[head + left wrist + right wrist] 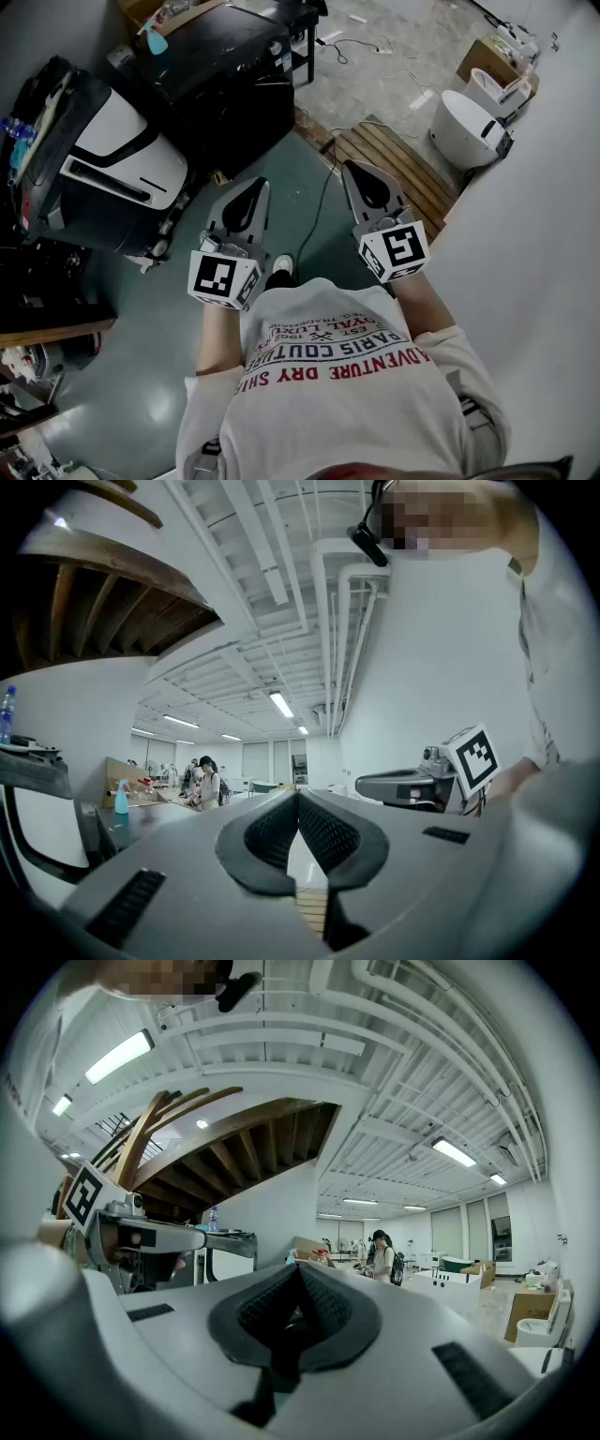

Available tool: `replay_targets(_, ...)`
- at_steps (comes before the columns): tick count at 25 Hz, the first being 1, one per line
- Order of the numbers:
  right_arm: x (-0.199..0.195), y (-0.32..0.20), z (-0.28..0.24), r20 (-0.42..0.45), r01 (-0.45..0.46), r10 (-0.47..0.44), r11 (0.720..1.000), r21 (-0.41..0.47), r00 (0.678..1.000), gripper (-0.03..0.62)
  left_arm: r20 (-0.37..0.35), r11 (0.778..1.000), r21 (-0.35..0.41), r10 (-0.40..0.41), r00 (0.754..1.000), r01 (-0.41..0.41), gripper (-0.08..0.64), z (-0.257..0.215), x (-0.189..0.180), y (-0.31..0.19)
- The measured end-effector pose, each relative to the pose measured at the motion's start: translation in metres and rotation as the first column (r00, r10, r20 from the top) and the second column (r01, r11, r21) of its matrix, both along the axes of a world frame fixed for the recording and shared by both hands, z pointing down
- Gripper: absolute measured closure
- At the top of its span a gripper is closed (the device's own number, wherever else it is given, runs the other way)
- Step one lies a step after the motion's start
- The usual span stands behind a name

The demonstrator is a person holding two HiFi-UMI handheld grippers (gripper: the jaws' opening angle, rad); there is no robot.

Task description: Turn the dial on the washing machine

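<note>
you're holding both tools up in front of you and the job isn't under way yet. your left tool (249, 190) is sitting pressed together with nothing between its jaws, and your right tool (364, 176) is doing the same, clamped on nothing. the white-and-black appliance (117, 155) off to your left, probably the washing machine, is standing on the floor (141, 375) well apart from both tools, and i'm not making out its dial from here. so everything is remaining: you're needing to close in, find the dial, grip it and turn it
</note>
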State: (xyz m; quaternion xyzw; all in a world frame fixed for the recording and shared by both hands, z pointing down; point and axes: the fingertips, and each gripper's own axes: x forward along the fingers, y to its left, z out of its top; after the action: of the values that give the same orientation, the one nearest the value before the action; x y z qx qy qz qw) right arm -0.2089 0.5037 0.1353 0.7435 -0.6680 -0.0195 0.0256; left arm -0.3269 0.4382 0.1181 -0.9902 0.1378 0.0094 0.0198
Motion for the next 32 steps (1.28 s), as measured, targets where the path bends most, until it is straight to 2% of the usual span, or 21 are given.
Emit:
replay_targets(11, 0.001, 0.004, 0.010, -0.022, -0.027, 0.026, 1.000, -0.017, 0.999, 0.565, 0.003, 0.999, -0.041, -0.026, 1.000, 0.026, 0.545, 0.009, -0.006, -0.008)
replay_targets(18, 0.011, -0.001, 0.021, 0.026, 0.014, -0.014, 1.000, -0.017, 1.000, 0.560, 0.024, 0.997, -0.070, -0.013, 1.000, 0.015, 0.545, 0.024, 0.009, -0.015)
replay_targets(19, 0.013, -0.003, 0.022, 0.017, 0.011, -0.010, 1.000, -0.010, 1.000, 0.545, 0.030, 0.997, -0.073, -0.008, 1.000, 0.010, 0.545, 0.027, 0.012, -0.017)
replay_targets(20, 0.015, -0.006, 0.023, 0.009, 0.010, -0.010, 1.000, 0.003, 1.000, 0.489, 0.037, 0.997, -0.076, -0.004, 0.999, 0.007, 0.545, 0.030, 0.014, -0.021)
replay_targets(21, 0.018, -0.010, 0.024, 0.005, 0.010, -0.010, 1.000, 0.020, 1.000, 0.392, 0.042, 0.997, -0.079, -0.003, 0.999, 0.006, 0.545, 0.032, 0.017, -0.027)
replay_targets(22, 0.023, -0.015, 0.024, 0.006, 0.006, -0.006, 0.999, 0.036, 1.000, 0.365, 0.045, 0.997, -0.081, -0.004, 0.999, 0.007, 0.545, 0.035, 0.020, -0.035)
replay_targets(24, 0.036, -0.028, 0.028, 0.007, -0.017, 0.017, 0.999, 0.051, 1.000, 0.365, 0.049, 0.996, -0.086, -0.007, 0.999, 0.011, 0.545, 0.040, 0.027, -0.053)
replay_targets(28, 0.062, -0.065, 0.045, 0.007, -0.063, 0.063, 0.998, 0.014, 0.998, 0.365, 0.059, 0.995, -0.100, 0.013, 0.998, -0.007, 0.545, 0.054, 0.044, -0.095)
replay_targets(32, 0.091, -0.117, 0.055, 0.033, -0.088, 0.089, 0.996, -0.017, 0.995, 0.365, 0.057, 0.991, -0.126, 0.047, 0.997, -0.039, 0.543, 0.067, 0.076, -0.150)
